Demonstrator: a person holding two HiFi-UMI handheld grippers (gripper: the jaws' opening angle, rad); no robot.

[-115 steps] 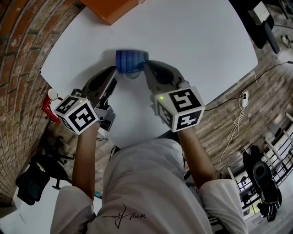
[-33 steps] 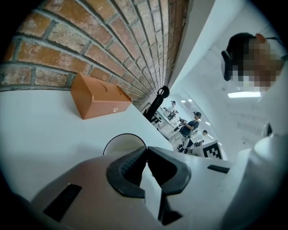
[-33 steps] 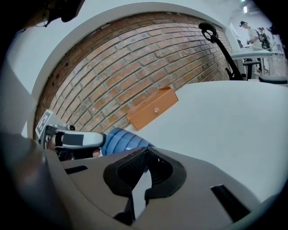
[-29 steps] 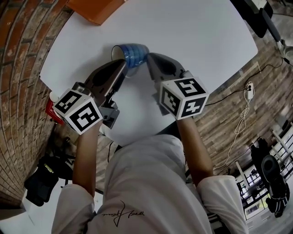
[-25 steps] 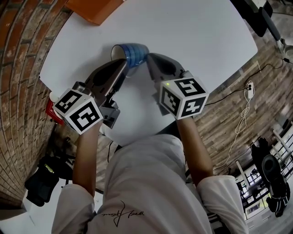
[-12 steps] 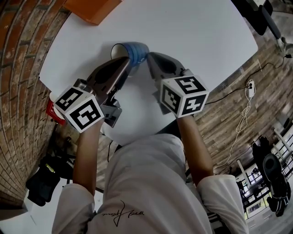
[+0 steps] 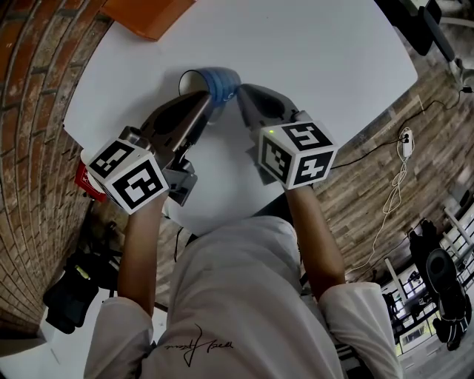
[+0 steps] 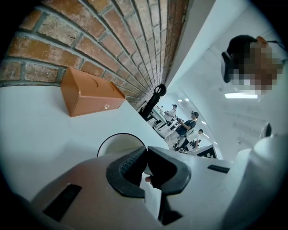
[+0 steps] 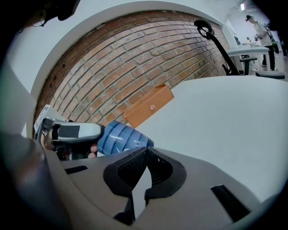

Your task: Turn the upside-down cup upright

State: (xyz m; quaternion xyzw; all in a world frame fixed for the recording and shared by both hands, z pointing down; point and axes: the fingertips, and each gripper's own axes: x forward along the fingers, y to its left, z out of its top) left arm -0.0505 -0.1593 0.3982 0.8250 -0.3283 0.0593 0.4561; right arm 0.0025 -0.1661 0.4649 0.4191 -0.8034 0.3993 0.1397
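Observation:
The blue ribbed cup is tipped on its side over the white table, its white mouth toward the left. My left gripper is shut at the cup's rim. In the left gripper view the white inside of the cup faces the camera, and the left gripper meets right at the rim's edge. My right gripper is shut and holds nothing, just right of the cup's base. In the right gripper view the cup lies just past the right gripper, with the left gripper at its mouth end.
An orange box lies at the table's far left edge by the brick wall; it also shows as the orange box in the left gripper view. A black chair stands off the far right corner. People stand in the distant room.
Since 4.6 s ago the cup has gone from standing upside down to tipped with its mouth leftward. Over the last second both grippers and the cup have barely moved.

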